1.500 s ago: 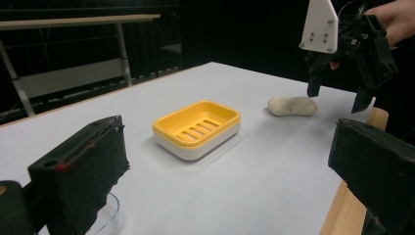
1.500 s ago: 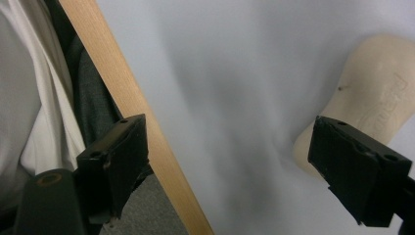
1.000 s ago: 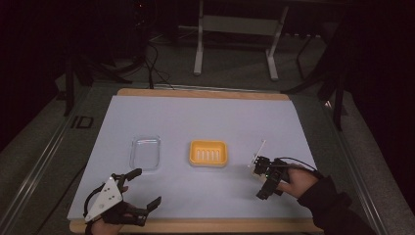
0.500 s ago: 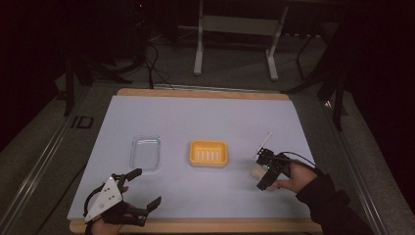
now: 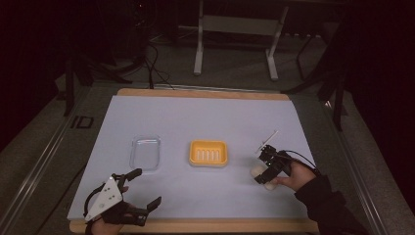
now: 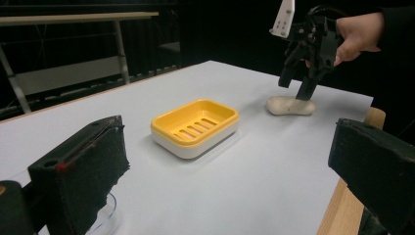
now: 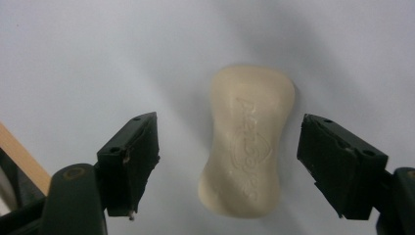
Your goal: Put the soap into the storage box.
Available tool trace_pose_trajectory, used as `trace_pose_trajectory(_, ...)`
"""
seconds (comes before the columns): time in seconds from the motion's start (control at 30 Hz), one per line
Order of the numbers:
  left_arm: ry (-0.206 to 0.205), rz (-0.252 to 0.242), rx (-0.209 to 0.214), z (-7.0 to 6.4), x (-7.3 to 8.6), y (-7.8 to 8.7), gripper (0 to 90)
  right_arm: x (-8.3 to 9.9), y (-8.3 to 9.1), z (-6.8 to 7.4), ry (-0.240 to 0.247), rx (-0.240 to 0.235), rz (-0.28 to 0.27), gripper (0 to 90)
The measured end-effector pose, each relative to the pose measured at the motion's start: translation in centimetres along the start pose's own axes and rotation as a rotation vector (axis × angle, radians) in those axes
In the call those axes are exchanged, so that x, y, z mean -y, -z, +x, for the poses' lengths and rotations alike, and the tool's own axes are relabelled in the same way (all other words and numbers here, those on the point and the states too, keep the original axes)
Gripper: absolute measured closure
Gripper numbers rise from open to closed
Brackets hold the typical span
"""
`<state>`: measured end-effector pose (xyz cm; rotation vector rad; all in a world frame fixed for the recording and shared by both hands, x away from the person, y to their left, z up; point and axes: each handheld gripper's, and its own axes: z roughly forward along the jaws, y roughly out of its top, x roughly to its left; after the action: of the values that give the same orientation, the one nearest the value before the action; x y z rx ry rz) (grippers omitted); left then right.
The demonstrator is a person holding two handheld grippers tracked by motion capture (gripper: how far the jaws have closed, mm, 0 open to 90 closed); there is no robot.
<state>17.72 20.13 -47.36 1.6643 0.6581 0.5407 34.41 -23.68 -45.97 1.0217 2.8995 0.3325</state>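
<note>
- The bar of soap point(image 7: 248, 142) lies flat on the white table cover point(image 5: 205, 122), toward the near right of the table and well apart from the yellow soap dish point(image 5: 208, 153) to its left.
- The right gripper point(image 7: 230, 169) hangs straight above the soap with its jaws spread wide, one on each long side and neither touching; this stance judges as lining up for a squeeze across the narrow waist, where the bar is easiest to hold.
- In the left gripper view the right gripper's jaw tips stand just over the bar.
- The left gripper point(image 5: 142, 188) rests at the near left edge, jaws apart and holding nothing, likely kept clear until needed.
- A clear shallow tray point(image 5: 145, 152) sits left of the dish; its rim is faint and hard to trace.
- The lettering pressed into the soap is too soft to read.
- The floor and stands beyond the table are dark and hard to make out.
</note>
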Motion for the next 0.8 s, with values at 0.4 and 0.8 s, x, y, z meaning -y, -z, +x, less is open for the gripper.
trace_pose_trajectory(0.4,0.001,0.001,-0.002,0.0,0.0,0.0,1.2,0.7,-1.8,-0.7,-0.016,0.007,0.004,28.3)
trace_pose_trajectory(0.8,0.001,-0.001,-0.006,0.1,0.0,0.0,1.1,1.1,-3.5,-1.4,-0.023,0.013,0.018,37.2)
